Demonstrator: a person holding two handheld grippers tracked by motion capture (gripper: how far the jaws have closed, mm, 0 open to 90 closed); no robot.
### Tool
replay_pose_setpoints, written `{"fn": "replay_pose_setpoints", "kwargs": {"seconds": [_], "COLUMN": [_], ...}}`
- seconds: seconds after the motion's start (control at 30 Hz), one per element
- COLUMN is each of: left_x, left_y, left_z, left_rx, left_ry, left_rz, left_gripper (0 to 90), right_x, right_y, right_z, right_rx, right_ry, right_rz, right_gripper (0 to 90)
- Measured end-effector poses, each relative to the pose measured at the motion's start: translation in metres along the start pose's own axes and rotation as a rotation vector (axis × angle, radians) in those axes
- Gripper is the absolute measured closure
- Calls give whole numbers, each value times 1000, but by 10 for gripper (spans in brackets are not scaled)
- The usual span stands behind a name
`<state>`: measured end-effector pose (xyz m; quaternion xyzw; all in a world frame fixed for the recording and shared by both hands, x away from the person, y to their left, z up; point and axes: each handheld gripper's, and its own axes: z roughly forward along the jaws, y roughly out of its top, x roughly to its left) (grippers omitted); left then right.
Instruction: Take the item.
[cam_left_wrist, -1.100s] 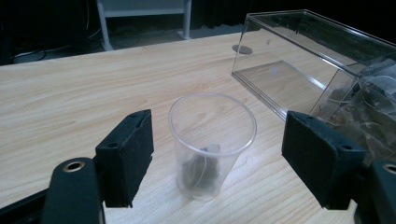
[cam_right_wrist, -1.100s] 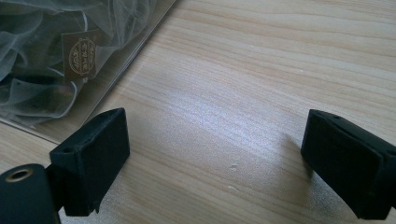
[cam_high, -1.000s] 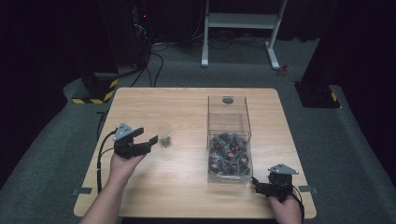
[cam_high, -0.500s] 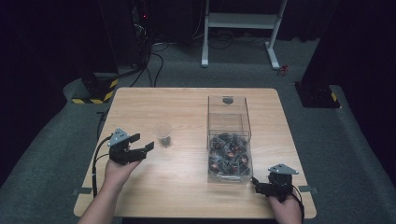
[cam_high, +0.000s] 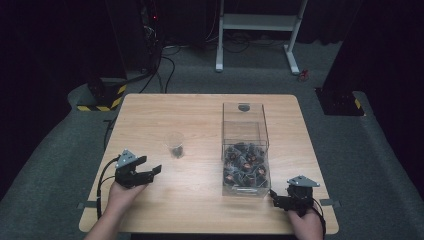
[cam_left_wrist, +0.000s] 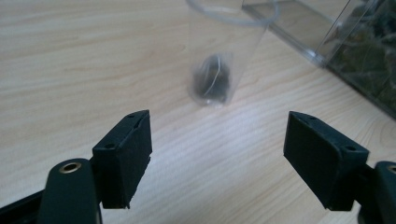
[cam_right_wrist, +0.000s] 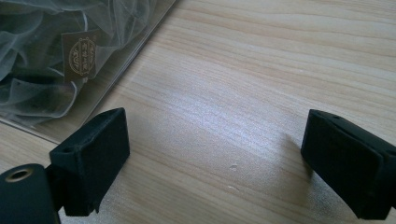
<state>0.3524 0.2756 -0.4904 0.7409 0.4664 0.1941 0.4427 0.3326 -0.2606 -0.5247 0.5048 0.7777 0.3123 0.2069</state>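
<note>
since the clear plastic cup (cam_high: 175, 144) is thin-walled and near empty, just one small dark sachet (cam_left_wrist: 212, 83) in its bottom, it looks light, tippy and easy to crush. it stands upright mid-table, left of the clear box (cam_high: 246, 150) of sachets. left gripper (cam_high: 145, 172) jaws apart, empty, short of cup; take it low on the wall, gently. right gripper (cam_high: 276, 201) apart, empty, by box corner.

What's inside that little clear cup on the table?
The clear cup holds one small dark lump at its bottom, blurred in the left claw's view. What exactly it is cannot be made out.
</note>
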Motion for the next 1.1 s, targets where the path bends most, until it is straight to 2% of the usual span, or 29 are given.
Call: {"fn": "replay_pose_setpoints", "kwargs": {"seconds": [0.13, 0.23, 0.27, 0.3, 0.37, 0.5, 0.57, 0.6, 0.77, 1.1], "left_x": [0, -2, -4, -4, -6, -12, -14, -14, -15, -16], "left_y": [-15, -26, -35, -35, -42, -46, -51, -51, -51, -50], "left_z": [1, 1, 0, 0, -1, -6, -3, -3, -2, -1], "left_rx": [42, 67, 96, 96, 126, 127, 171, 173, 174, 182], "left_ry": [6, 20, 36, 36, 48, 95, 125, 136, 142, 144], "left_rz": [9, 24, 39, 39, 43, 78, 69, 67, 51, 47], "left_gripper": [238, 237, 237, 237, 237, 215, 171, 140, 129, 111], "right_x": [0, 0, 0, 0, 0, 1, 1, 1, 1, 1], "right_y": [0, 0, 0, 0, 0, -1, -1, -1, -1, 0], "right_z": [0, 0, 0, 0, 0, -1, -1, -1, -1, -1], "right_rx": [-1, -1, -1, -1, -1, 0, 0, 0, 0, 0], "right_ry": [0, 0, 0, 0, 2, 3, 3, 2, 0, 0], "right_rz": [-2, -2, -2, -2, -3, -2, -2, -2, 0, -1], "right_gripper": [77, 77, 77, 77, 78, 77, 78, 77, 78, 76]}}
